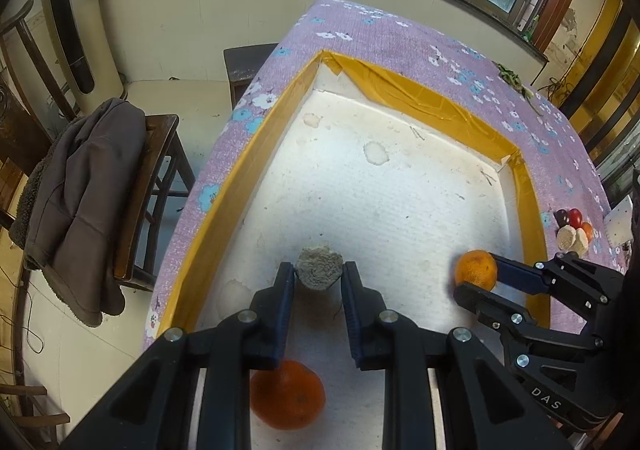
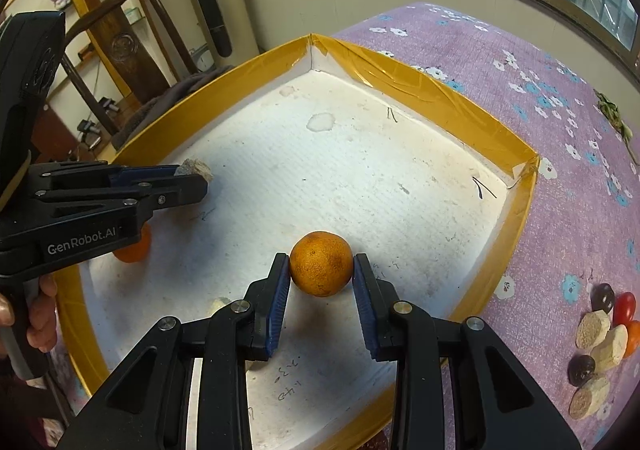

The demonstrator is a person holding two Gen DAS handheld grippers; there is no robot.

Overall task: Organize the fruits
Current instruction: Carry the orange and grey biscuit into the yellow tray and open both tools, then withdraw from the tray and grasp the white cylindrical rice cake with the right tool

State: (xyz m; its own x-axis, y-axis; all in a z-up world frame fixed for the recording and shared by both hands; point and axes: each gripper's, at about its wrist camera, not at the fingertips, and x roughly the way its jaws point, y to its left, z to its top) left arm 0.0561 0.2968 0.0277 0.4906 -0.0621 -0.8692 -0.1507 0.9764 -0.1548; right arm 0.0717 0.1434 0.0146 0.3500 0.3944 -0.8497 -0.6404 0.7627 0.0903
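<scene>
A white foam tray (image 1: 360, 177) (image 2: 340, 169) with yellow taped walls lies on a purple flowered cloth. My left gripper (image 1: 319, 270) (image 2: 196, 177) is shut on a grey-beige rough chunk (image 1: 319, 268) (image 2: 197, 168), held low over the tray's near left part. My right gripper (image 2: 321, 270) (image 1: 476, 274) is shut on a dull orange (image 2: 321, 269) (image 1: 476, 269) above the tray's near right part. A brighter orange (image 1: 287, 394) (image 2: 134, 248) rests on the tray floor beneath the left gripper, partly hidden by it.
On the cloth right of the tray lies a small pile (image 2: 600, 342) (image 1: 574, 230) of beige chunks, dark round fruits and red-orange ones. A green sprig (image 2: 612, 113) lies farther back. A chair with a grey jacket (image 1: 80, 201) stands left of the table. A hand (image 2: 36, 314) holds the left gripper.
</scene>
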